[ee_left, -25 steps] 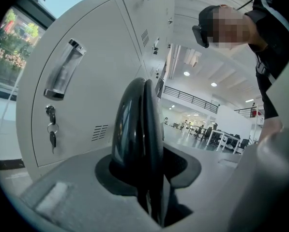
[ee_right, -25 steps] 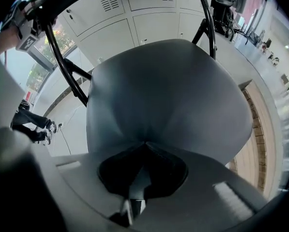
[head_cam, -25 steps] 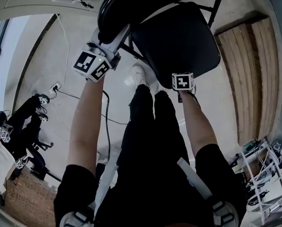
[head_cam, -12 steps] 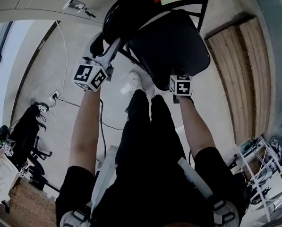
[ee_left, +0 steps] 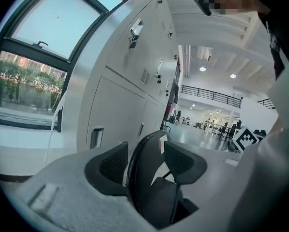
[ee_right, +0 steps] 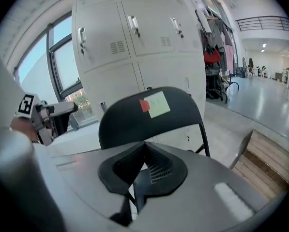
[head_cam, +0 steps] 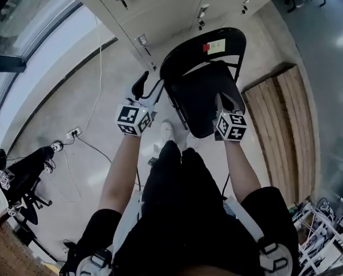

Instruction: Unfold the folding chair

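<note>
With your left gripper's jaws just opened wide, unpinched on the backrest rim of the black metal folding chair at 12 o'clock, and your right gripper's closed empty, any nudge could tip or refold it.

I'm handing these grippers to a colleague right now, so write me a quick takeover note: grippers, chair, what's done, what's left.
Left gripper: open and empty, held left of the backrest and clear of it. Its jaws have just been opening wide, then eased in slightly.
Right gripper: shut, gripping nothing, over the right side of the seat.
Folding chair: stands opened in front of the lockers, seat down, backrest up.
Done: the chair looks unfolded.
Left: probably only checking that the seat is fully down and the chair stands steady.
</note>
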The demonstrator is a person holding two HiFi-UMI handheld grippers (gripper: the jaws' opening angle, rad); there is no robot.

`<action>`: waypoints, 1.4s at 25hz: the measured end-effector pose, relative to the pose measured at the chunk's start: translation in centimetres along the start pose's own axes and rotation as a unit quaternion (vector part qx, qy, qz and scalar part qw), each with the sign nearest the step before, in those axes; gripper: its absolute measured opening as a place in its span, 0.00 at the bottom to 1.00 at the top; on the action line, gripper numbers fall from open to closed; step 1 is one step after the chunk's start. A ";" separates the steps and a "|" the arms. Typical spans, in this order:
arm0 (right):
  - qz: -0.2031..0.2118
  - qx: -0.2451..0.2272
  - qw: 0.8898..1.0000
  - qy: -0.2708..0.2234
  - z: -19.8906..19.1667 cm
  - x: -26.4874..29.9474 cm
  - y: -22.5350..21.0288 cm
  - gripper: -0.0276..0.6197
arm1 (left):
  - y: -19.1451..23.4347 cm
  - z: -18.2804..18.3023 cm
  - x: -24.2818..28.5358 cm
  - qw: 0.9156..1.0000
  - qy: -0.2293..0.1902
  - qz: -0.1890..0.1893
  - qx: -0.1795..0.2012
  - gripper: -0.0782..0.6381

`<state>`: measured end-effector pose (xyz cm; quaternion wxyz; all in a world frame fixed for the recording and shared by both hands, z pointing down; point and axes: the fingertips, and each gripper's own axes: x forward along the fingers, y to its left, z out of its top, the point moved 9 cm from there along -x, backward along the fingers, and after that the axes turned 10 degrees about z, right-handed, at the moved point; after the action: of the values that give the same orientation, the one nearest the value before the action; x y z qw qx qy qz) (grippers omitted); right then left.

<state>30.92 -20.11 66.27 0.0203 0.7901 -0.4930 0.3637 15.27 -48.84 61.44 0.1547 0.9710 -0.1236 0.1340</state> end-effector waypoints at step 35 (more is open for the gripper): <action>0.270 -0.191 0.921 -0.207 11.5 -22.9 -1.0 0.05 | -27.8 3.9 -21.3 0.941 -0.232 0.248 0.001 0.11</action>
<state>32.35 -6.61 44.49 -0.0303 0.6660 -0.7407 0.0823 4.08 -20.27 44.08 0.0823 0.9138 -0.3930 -0.0605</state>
